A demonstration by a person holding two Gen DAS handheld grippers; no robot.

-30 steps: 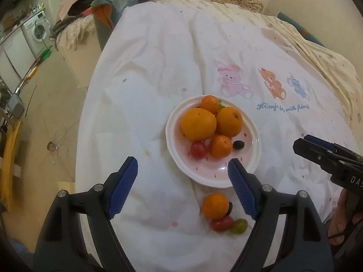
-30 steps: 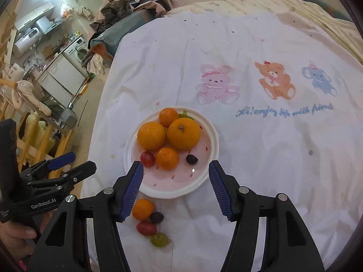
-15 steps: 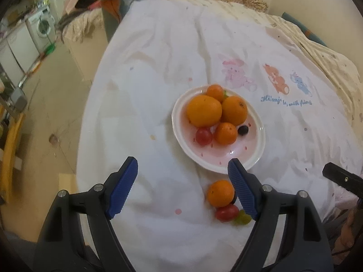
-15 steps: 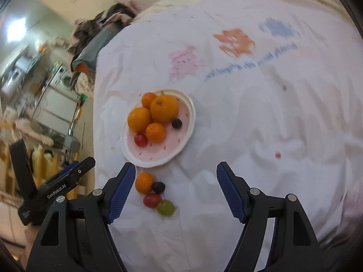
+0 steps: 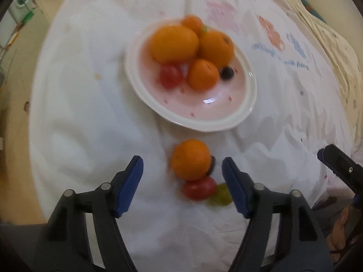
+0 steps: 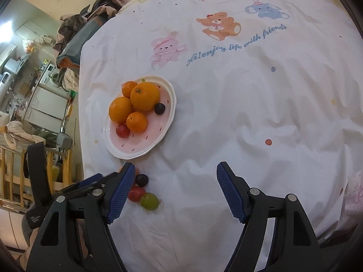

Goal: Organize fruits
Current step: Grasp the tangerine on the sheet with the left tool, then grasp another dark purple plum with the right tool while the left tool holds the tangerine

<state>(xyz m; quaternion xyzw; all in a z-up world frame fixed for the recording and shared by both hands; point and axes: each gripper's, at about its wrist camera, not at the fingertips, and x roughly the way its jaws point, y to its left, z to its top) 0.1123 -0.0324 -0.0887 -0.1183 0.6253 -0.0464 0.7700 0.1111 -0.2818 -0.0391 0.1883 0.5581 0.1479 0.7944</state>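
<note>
Loose orange (image 5: pixel 190 159) btwn closing left gripper (image 5: pixel 182 170) jaws, untouched, right gripper (image 6: pixel 173 181) open, empty

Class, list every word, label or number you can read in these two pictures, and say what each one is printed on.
"Hi!enjoy life with friends": blue script on the white bedsheet, under the printed rabbit, bear and elephant.
Same line in the left wrist view: too blurred to read.
Small white print on the left gripper's black body: too small to read.
Plate and fruit: no text.

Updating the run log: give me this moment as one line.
left gripper: closing, around loose orange, not yet gripping | right gripper: open, empty | plate: six fruits | cloth: four loose
</note>
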